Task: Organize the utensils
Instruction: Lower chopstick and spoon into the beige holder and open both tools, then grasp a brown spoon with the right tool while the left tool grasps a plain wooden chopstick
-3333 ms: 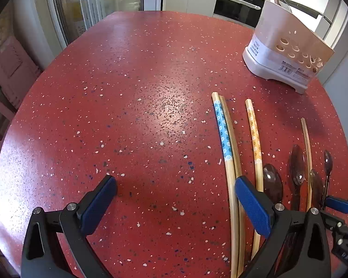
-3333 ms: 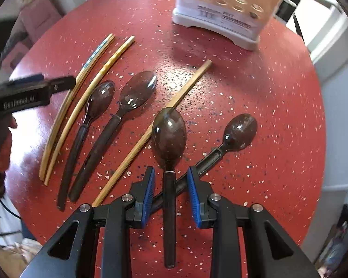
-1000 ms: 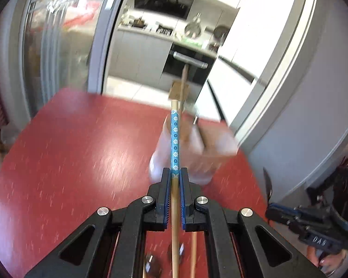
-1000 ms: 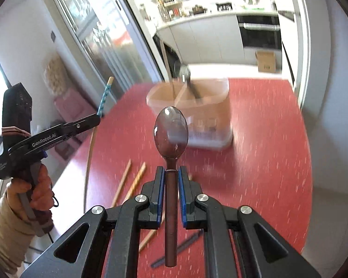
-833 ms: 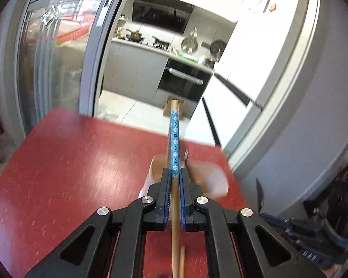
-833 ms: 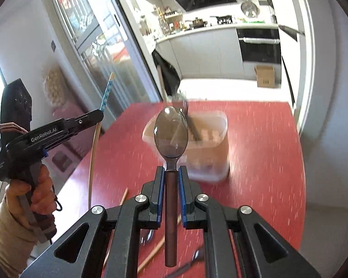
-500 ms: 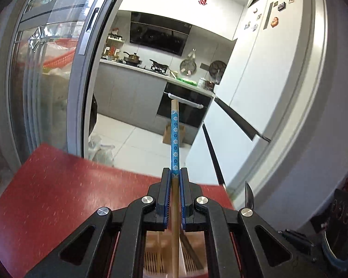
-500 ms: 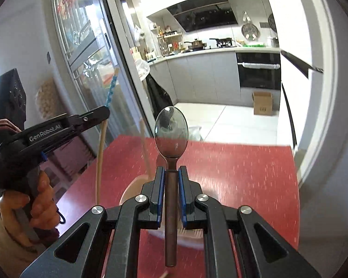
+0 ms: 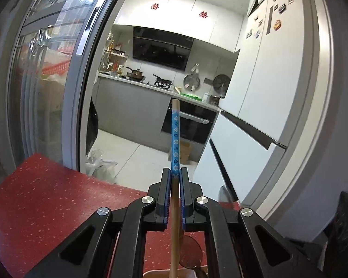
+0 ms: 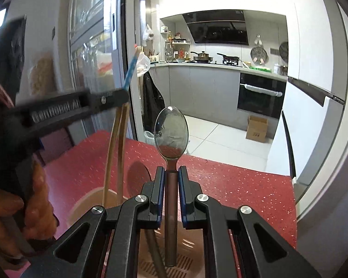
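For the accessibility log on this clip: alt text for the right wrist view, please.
The right tool grips a dark spoon by its handle, bowl up, above a beige utensil holder on a red table. At left, a hand holds the left tool, clamped on a blue-patterned chopstick over the holder.

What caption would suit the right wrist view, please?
Right tool holds a spoon upright above the utensil holder.
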Available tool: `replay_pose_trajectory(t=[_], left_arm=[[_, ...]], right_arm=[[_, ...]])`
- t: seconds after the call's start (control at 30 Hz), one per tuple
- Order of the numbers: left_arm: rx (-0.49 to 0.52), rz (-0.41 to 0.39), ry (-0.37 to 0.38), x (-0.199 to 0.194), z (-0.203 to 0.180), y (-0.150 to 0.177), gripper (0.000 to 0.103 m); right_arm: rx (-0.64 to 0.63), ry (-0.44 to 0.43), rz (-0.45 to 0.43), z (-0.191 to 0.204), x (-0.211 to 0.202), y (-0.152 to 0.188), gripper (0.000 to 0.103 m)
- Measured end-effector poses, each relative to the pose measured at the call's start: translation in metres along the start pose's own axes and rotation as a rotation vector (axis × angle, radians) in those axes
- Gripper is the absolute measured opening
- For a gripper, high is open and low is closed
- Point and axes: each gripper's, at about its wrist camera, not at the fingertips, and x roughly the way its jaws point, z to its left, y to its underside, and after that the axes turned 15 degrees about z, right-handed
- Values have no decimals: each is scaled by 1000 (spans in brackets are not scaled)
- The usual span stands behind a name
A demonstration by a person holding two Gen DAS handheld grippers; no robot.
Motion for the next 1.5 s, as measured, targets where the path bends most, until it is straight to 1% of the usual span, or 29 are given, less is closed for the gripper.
replay_pose_trajectory(t=[0.07,0.13,0.27,0.37,0.43,0.47,0.5,0.53,0.57,0.6,0.7,0.87,1.1,1.17,1.23,1.27,1.33,1.4,1.43,1.5], left_arm=[[-9,5,5,0,1,6,36],[4,9,-11,-1,0,13,36],[19,34,-29,-6,1,29,36],[51,49,-59,-11,-2,40,36],[64,56,-71,-13,-4,46,36],[72,60,-84,-15,-5,49,36],[80,64,-93,-16,-6,51,36],[95,71,-108,-17,-8,55,36],[103,75,-116,-18,-8,57,36],[113,83,-123,-19,-8,60,36],[118,98,-134,-25,-7,66,36],[75,148,-117,-36,5,75,36],[56,191,-122,-50,19,87,36],[49,200,-130,-53,24,90,36],[41,212,-132,-56,30,93,36],[38,218,-134,-57,33,95,36],[32,229,-138,-58,38,97,36],[23,244,-148,-58,43,102,36],[18,249,-150,-58,45,102,36],[7,261,-156,-58,49,106,36]], right_arm=[[-33,19,-2,5,3,8,13],[-55,30,4,9,6,14,13],[-74,21,19,13,5,28,13],[-87,7,38,13,4,35,13],[-96,12,55,15,5,39,14],[-99,4,73,15,6,40,17],[-97,-4,92,15,8,40,25],[-90,-9,104,14,9,40,31],[-74,-19,108,11,7,39,41],[-60,-35,106,10,4,38,44],[-2,-94,106,-2,-3,31,44],[82,-201,143,-18,2,5,44],[54,-239,217,-15,29,-27,44],[60,-272,247,-15,39,-33,44],[58,-304,272,-16,45,-38,38],[49,-323,287,-16,49,-40,34],[45,-339,302,-17,50,-37,21],[57,-365,301,-21,49,-37,14],[56,-373,295,-22,45,-34,12],[42,-345,268,-23,37,-32,9]])
